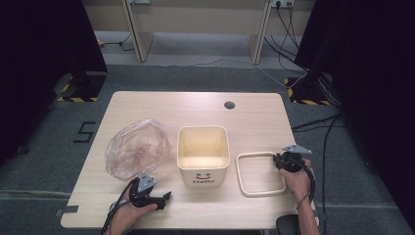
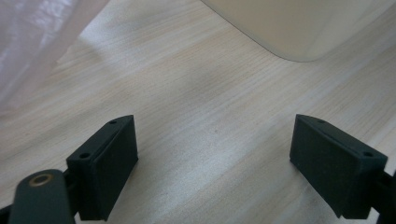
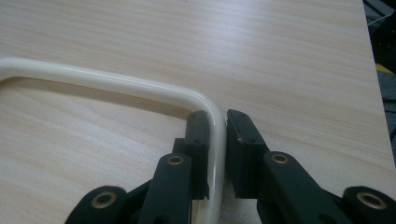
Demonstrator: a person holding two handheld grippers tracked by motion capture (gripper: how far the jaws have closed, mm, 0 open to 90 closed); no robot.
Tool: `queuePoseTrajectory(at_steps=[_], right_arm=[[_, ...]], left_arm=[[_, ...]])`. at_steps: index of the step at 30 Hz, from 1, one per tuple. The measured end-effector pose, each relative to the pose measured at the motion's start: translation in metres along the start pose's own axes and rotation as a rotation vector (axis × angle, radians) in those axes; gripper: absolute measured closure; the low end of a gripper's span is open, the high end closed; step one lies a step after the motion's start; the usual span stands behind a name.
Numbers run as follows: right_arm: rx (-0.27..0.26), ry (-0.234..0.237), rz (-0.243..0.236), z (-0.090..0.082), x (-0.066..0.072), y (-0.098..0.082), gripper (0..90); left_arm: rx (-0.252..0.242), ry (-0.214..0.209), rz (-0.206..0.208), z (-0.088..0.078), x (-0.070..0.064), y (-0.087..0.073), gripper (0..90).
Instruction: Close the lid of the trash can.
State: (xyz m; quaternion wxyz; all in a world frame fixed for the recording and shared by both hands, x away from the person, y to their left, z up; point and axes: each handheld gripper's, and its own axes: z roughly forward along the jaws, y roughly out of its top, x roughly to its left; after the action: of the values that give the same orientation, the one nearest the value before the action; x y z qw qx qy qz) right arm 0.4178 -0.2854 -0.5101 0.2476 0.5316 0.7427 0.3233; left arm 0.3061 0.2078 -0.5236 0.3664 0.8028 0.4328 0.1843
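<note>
A cream square ring frame lies flat on the wooden table, to the right of a cream open bin marked "Hello". My right gripper is shut on the frame's far right corner; in the right gripper view both pads clamp the cream frame just past its bend, around my right gripper's tips. My left gripper rests near the table's front edge, left of the bin. Its jaws stand wide open over bare wood around my left gripper. A crumpled clear plastic bag lies left of the bin.
The bin's corner and the bag's edge lie ahead of the left jaws. A round cable hole sits near the table's far edge. Black stands and cables crowd the floor at both sides.
</note>
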Motion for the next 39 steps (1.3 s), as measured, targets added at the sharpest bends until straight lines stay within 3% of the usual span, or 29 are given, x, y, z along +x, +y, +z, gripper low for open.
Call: queuePoseTrajectory(at_steps=[12,21,28,34,39], right_arm=[[-0.065,-0.014,0.001,-0.011,-0.001,0.008,80.3],[-0.17,-0.013,0.031,-0.03,-0.004,0.021,80.5],[-0.213,-0.003,0.015,-0.042,0.001,0.03,80.6],[-0.26,0.003,0.022,-0.055,0.002,0.038,80.5],[-0.282,0.02,0.028,-0.062,0.002,0.042,80.5]], left_arm=[[0.0,0.0,0.0,0.0,0.0,0.0,14.3],[0.0,0.0,-0.001,0.0,0.0,0.0,14.3],[0.0,0.001,0.0,0.0,0.0,0.0,14.3],[0.008,0.008,-0.028,-0.001,-0.001,0.003,15.2],[-0.027,-0.006,-0.018,-0.008,-0.008,0.013,15.2]])
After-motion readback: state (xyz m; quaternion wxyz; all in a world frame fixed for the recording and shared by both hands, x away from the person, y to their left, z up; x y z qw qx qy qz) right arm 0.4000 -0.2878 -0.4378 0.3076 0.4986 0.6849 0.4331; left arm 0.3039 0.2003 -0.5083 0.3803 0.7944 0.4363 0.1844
